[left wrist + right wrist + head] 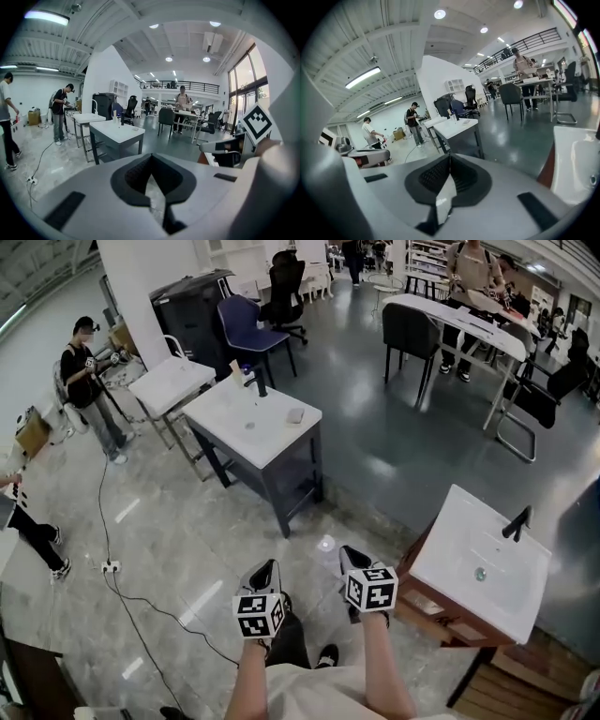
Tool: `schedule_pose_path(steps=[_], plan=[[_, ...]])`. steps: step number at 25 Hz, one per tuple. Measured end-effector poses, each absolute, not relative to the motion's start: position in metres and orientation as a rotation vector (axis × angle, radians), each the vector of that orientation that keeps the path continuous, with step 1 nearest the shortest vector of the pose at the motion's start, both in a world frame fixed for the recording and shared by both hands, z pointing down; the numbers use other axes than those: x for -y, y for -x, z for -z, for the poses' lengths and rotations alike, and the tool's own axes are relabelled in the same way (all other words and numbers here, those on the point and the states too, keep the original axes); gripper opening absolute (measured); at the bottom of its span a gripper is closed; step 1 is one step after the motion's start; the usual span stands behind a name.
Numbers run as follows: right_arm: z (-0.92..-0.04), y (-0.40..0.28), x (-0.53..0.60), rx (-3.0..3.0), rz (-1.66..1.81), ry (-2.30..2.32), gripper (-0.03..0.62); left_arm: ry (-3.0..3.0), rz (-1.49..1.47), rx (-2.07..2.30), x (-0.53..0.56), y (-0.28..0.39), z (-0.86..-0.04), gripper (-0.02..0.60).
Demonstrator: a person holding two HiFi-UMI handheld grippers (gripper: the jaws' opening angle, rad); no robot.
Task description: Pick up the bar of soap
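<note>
The bar of soap (295, 415) is a small pale block on the right part of a white sink top (234, 423) with a black faucet (258, 382); the sink stands on a dark stand across the floor from me. The soap shows only as a tiny speck in the left gripper view (135, 129) and in the right gripper view (466, 121). My left gripper (267, 566) and right gripper (349, 552) hang side by side over the floor, well short of that sink. Both are shut with nothing between the pads, as seen for the left gripper (151, 157) and the right gripper (449, 157).
A second white sink (441, 549) on a wooden stand sits close to my right. A cable (141, 601) and power strip (111, 566) lie on the floor to the left. People stand at the far left, and chairs (246, 324) and tables (459, 315) are behind.
</note>
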State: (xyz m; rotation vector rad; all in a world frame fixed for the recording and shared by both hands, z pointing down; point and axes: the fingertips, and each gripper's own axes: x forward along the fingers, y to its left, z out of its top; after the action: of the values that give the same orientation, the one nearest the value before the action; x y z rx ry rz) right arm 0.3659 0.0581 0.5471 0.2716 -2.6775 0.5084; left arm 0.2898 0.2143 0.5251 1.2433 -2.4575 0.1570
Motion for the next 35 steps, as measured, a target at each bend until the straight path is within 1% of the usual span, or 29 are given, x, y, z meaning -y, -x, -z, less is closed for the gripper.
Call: schedule_pose_path(steps=[5,12,29,35], plan=[[-0.548,-0.345,-0.063,2.691,-0.577,-0.191,0.006,-1.145,-0.06,2.463,-0.231,-0.266,-0.536,0.006],[-0.545,-0.298,-0.057,2.673,-0.569,-0.125,0.006,-1.132,-0.07,2.499,-0.222,-0.219,-0.521,0.006],[-0.556,-0.163,0.008,2.639,-0.628,-0.124,0.006,-1.144,-0.05,2.478,-0.151,-0.071,-0.515,0.006],[-0.551,-0.109,0.031,2.671,-0.638,-0.152,0.006,-1.162,-0.013,2.451,-0.13,-0.006,-0.518,0.006]])
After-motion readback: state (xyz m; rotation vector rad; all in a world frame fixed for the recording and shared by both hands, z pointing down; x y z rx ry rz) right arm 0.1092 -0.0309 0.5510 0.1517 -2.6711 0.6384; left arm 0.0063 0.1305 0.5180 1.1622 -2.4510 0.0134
